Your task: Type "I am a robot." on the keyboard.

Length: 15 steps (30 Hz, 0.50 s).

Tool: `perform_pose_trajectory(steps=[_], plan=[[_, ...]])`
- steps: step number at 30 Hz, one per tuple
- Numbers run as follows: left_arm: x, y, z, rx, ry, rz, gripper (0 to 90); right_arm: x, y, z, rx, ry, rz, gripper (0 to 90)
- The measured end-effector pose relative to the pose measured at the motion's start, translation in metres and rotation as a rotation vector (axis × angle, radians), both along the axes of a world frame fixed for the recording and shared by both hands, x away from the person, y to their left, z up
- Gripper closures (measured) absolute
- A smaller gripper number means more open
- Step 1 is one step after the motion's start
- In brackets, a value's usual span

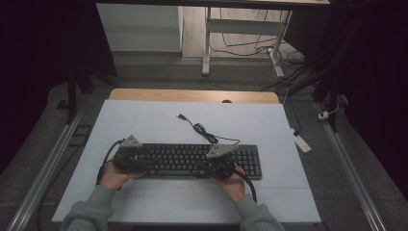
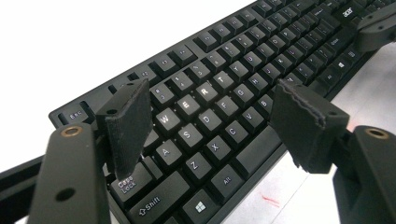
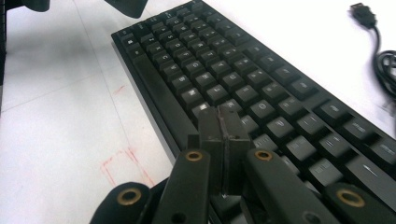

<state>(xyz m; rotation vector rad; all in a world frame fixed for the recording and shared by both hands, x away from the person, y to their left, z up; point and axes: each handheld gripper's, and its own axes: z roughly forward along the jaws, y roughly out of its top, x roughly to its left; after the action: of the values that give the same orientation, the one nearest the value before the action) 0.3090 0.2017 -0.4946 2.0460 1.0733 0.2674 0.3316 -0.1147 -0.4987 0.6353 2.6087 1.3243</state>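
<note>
A white sheet (image 1: 144, 120) covers most of a wooden table (image 1: 192, 95), whose bare far edge shows beyond it. Faint red marks (image 3: 122, 161) are drawn on the sheet near its near edge. Beyond the table, on the floor, stand the white legs of another desk (image 1: 207, 48), with dark cables (image 1: 250, 48) lying around them. To the right, a white power strip (image 1: 302, 143) lies on the grey floor beside a metal rail (image 1: 351, 168).

The left gripper (image 1: 136, 159) hangs with jaws spread wide; the right gripper (image 1: 215, 166) has its 2 pads pressed together (nothing between).
</note>
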Motion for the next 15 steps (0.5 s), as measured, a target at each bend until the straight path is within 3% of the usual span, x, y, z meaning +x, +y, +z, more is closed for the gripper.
perform_pose_trajectory(steps=[8, 15], plan=[[0.000, -0.001, -0.001, 0.002, 0.005, 0.002, 29.0, 0.001, 0.015, -0.002, -0.008, -0.003, -0.003, 89.3], [0.000, -0.005, -0.003, 0.017, 0.009, -0.006, 28.5, 0.003, 0.027, -0.005, -0.049, -0.020, -0.004, 89.3]])
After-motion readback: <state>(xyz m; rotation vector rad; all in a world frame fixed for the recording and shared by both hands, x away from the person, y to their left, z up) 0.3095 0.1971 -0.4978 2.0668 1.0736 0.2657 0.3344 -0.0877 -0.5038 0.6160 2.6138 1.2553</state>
